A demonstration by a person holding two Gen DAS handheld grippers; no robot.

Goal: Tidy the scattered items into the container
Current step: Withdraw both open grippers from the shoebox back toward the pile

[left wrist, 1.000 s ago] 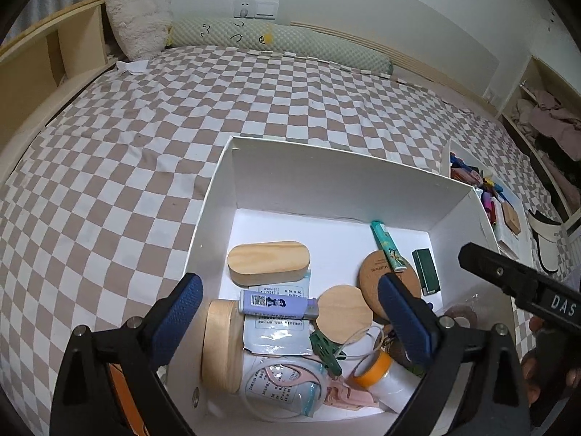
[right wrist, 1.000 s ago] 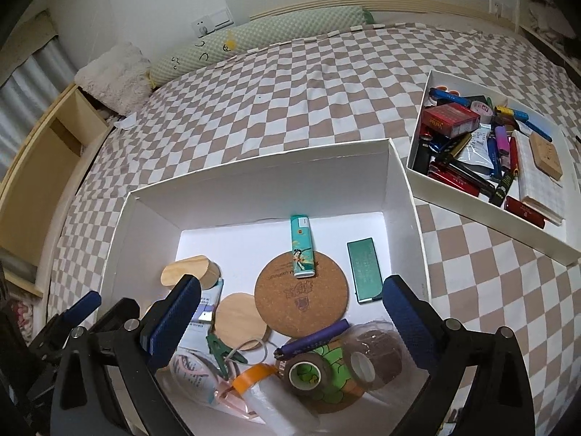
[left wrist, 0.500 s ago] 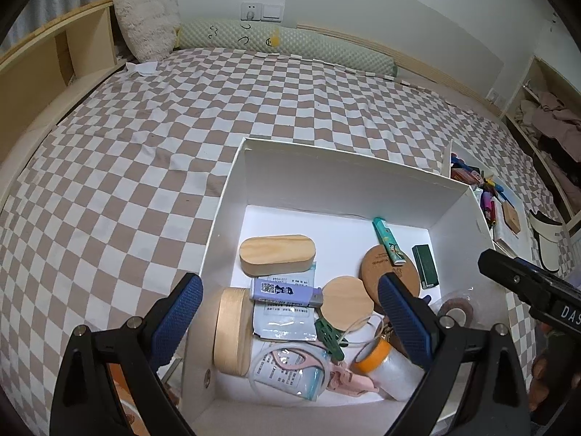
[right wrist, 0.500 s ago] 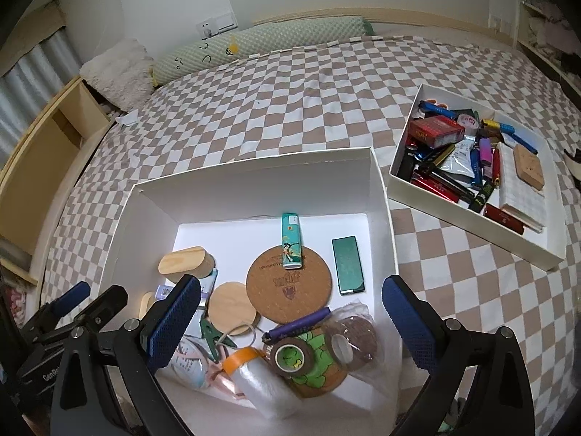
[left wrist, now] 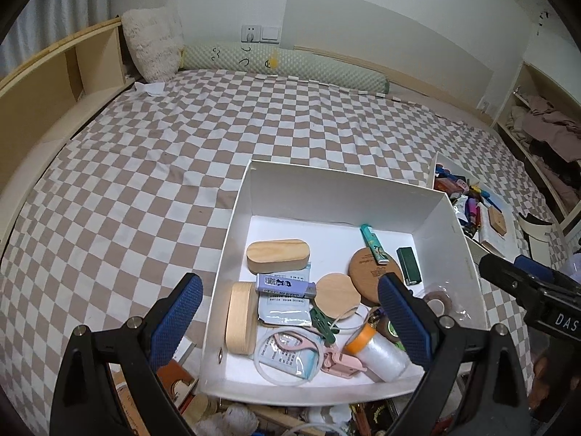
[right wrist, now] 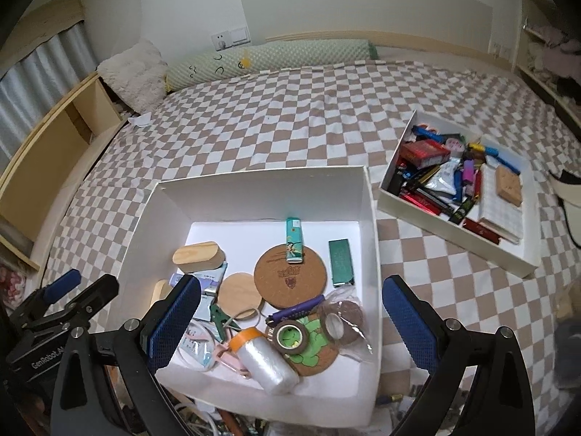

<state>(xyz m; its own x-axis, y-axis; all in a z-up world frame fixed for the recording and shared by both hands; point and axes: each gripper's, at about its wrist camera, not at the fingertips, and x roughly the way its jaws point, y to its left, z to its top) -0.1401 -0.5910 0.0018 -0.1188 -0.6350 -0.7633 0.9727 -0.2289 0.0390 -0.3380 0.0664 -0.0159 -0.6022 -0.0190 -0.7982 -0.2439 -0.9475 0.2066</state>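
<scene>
White box (right wrist: 366,218) is sitting crowded at its near end, both grippers (left wrist: 288,321) (right wrist: 290,321) hovering wide open and empty, risking items piling and spilling over the low front wall.

Lighter (right wrist: 294,239) on coaster (right wrist: 289,277) (in box (right wrist: 261,192)).

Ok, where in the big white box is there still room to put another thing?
The white box has bare floor along its far wall, behind the oval wooden block and beside the teal lighter. A smaller bare strip runs right of the dark green case. The near half is crowded: tape rolls, plastic-wrap roll, packets, clips.
</scene>
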